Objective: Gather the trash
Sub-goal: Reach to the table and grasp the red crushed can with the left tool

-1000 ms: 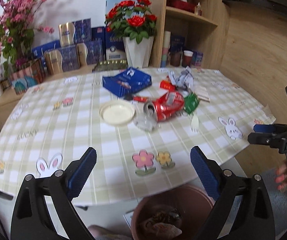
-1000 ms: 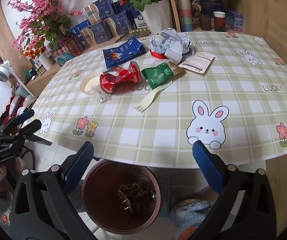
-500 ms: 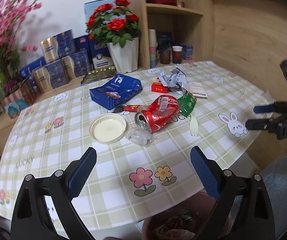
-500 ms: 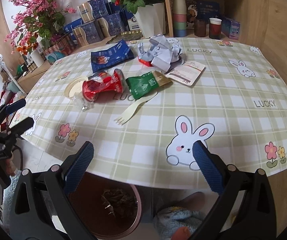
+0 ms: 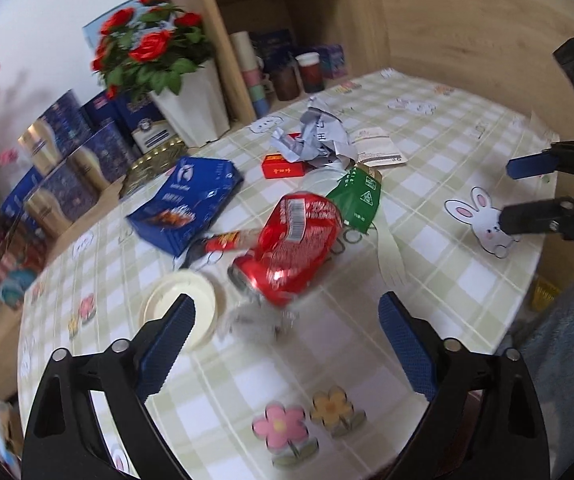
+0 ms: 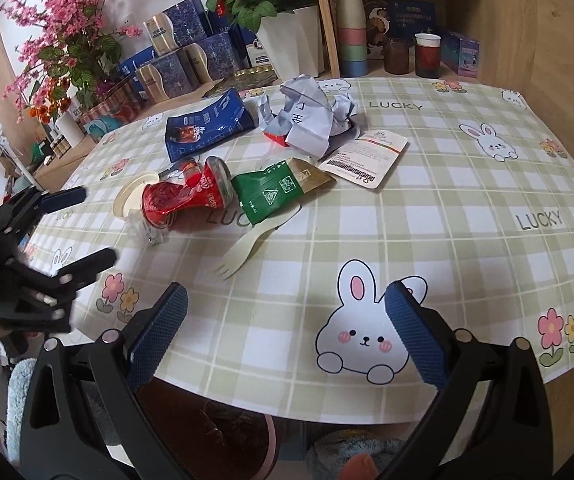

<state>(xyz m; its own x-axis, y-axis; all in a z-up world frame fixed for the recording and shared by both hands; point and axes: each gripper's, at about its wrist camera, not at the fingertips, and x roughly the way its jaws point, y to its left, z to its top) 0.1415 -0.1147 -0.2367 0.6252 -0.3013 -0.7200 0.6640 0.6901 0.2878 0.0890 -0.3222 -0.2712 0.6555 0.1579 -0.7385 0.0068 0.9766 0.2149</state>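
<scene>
Left gripper (image 5: 287, 336): jaws wide, empty, over table edge (image 5: 367, 452)
Right gripper (image 6: 287, 332): likewise
Ahead: one crushed can (image 5: 291, 248), one fork (image 6: 247, 252)

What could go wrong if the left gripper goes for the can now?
1. The clear plastic scrap lies against the can's near end, so the open left gripper may pinch it instead.
2. The can is crushed and lies on its side; it may slip or roll from the pads.
3. The green packet and fork lie close and could be dragged off the table.
</scene>
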